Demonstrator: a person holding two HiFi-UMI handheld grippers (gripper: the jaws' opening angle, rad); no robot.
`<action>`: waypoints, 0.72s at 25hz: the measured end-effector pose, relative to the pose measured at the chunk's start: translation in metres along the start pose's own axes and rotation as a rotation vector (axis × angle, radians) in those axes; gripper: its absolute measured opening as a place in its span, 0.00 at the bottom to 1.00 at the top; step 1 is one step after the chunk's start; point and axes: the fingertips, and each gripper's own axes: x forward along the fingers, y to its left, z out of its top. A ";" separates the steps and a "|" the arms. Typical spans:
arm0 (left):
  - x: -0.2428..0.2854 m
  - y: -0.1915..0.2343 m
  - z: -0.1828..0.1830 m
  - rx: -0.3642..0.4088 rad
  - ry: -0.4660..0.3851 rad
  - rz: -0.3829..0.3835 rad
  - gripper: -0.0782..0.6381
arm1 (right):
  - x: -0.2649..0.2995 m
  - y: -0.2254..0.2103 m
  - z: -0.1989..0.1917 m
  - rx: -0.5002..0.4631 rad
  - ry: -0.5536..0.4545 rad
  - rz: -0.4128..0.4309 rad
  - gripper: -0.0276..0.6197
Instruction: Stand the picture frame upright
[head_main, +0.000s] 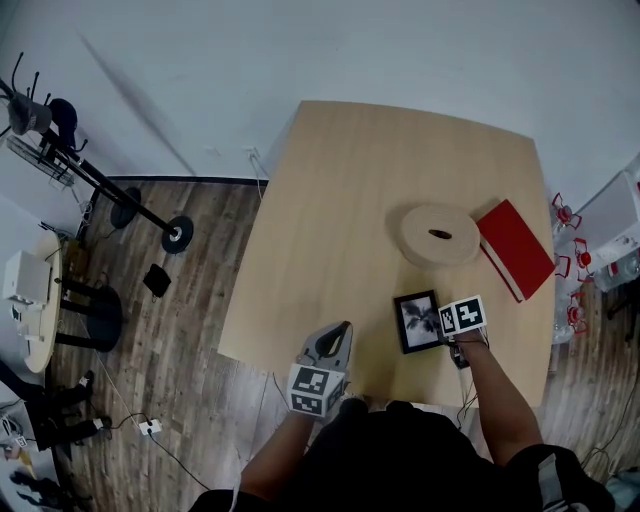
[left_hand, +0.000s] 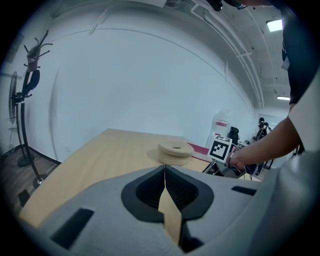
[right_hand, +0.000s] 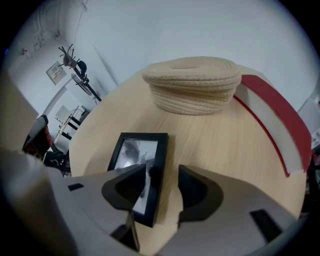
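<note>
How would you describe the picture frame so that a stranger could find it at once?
Start at the pale wooden table. Near its front edge, just in front of the round woven basket and the red book, lies the picture frame. It is the only black, flat rectangle, with a dark photo inside.

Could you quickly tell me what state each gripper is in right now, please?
Left gripper: shut, empty.
Right gripper: open, jaws straddling one edge of the flat-lying picture frame, not gripping it.

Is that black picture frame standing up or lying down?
Lying flat: the picture frame rests face up on the table, with the right gripper's open jaws straddling its edge.
</note>
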 end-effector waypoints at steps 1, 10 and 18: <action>0.000 -0.001 0.000 -0.002 0.000 0.001 0.12 | 0.001 0.000 -0.001 0.004 0.009 0.006 0.35; -0.010 0.002 -0.005 -0.013 0.004 0.019 0.12 | 0.006 0.010 -0.003 0.022 0.034 0.030 0.28; -0.015 0.002 -0.005 -0.015 0.004 0.023 0.12 | 0.000 0.013 -0.001 0.042 -0.001 0.010 0.18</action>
